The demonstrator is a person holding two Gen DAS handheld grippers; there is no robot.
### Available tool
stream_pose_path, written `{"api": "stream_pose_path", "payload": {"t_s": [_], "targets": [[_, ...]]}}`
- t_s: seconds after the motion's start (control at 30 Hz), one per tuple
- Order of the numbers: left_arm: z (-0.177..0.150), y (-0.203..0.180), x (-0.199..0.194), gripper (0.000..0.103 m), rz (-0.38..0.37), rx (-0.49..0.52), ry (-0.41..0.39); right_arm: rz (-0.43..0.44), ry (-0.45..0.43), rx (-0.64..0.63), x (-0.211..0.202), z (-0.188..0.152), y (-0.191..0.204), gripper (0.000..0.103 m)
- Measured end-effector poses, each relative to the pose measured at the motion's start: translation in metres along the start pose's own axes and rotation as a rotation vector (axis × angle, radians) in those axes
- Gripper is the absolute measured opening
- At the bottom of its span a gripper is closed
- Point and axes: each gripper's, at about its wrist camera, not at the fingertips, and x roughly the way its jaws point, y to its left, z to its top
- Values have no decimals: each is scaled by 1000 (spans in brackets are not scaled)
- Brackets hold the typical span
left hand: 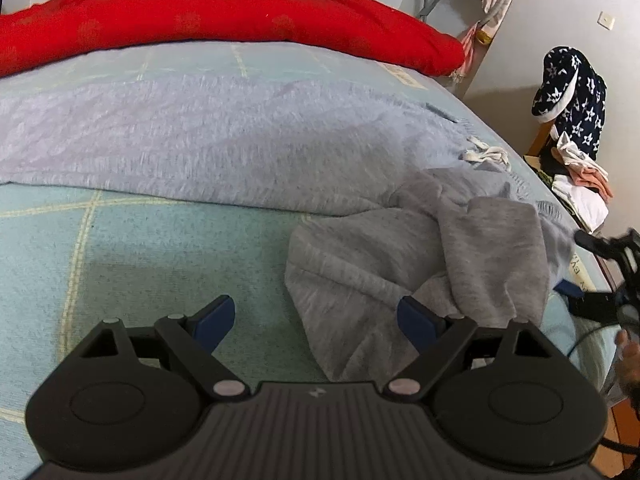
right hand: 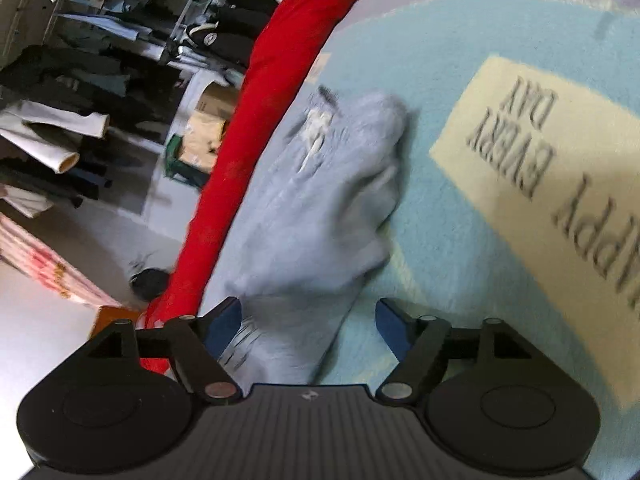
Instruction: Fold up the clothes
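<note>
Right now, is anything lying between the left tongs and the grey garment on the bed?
Nothing visible. The left tongs stand open over the bedspread, and the crumpled grey garment already reaches up to the right-hand finger, with only bare bedspread in the gap.

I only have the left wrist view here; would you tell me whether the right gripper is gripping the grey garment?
Observer: No. The right gripper stands open, with the grey garment lying loose between its pads.
Operator: Thank you. Is anything printed on the bedding beside it?
Observer: Yes, a cream patch on the blue blanket carries the words EVERY DAY.
Operator: And what lies past the red quilt?
Observer: Beyond the red quilt there is a rack of hanging clothes.
</note>
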Motion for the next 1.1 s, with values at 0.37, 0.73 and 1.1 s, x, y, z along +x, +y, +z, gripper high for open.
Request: {"api": "stream_pose_path", "payload": {"t_s": [0.37,0.73,1.1], "targets": [[3,3,9,89,-36,14,9,-15,34,-112,46,-5,22,79],[0,8,13,92,-60,32,-3,-53,4,10,34,-4,-10,3],[1,14,6,92,-48,29,11,-98,-10,-85,-32,-17,33,4]]}}
